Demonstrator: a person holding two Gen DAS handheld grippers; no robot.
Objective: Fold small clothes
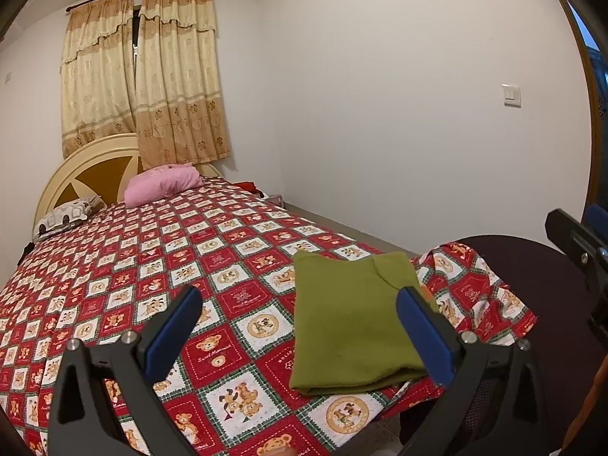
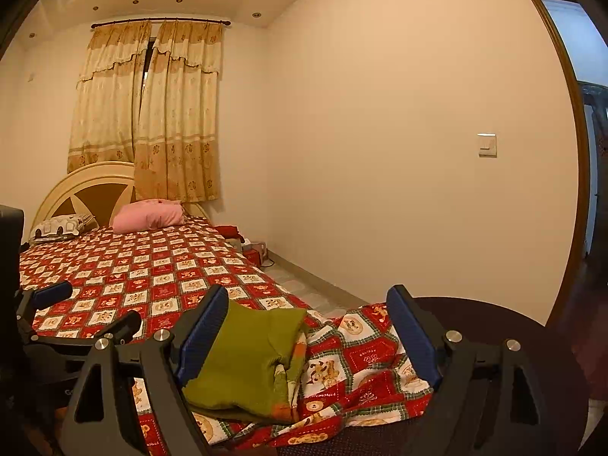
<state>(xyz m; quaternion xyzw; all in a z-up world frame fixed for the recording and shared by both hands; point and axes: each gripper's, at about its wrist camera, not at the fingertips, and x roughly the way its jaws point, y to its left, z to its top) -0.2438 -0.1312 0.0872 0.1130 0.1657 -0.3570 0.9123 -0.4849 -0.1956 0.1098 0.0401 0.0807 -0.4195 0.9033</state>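
A folded olive-green garment lies flat on the red patterned bedspread near the bed's front right corner. My left gripper is open and empty, held above the bed just in front of the garment, its right finger over the garment's right edge. In the right wrist view the garment shows a striped orange and white edge on its right side. My right gripper is open and empty, close in front of the garment. The left gripper shows at that view's left. The right gripper's finger shows at the left wrist view's right edge.
A pink pillow and a patterned pillow lie by the cream headboard. A dark round chair stands at the bed's right corner, with the bedspread draped onto it. A white wall runs along the right, with a narrow floor strip.
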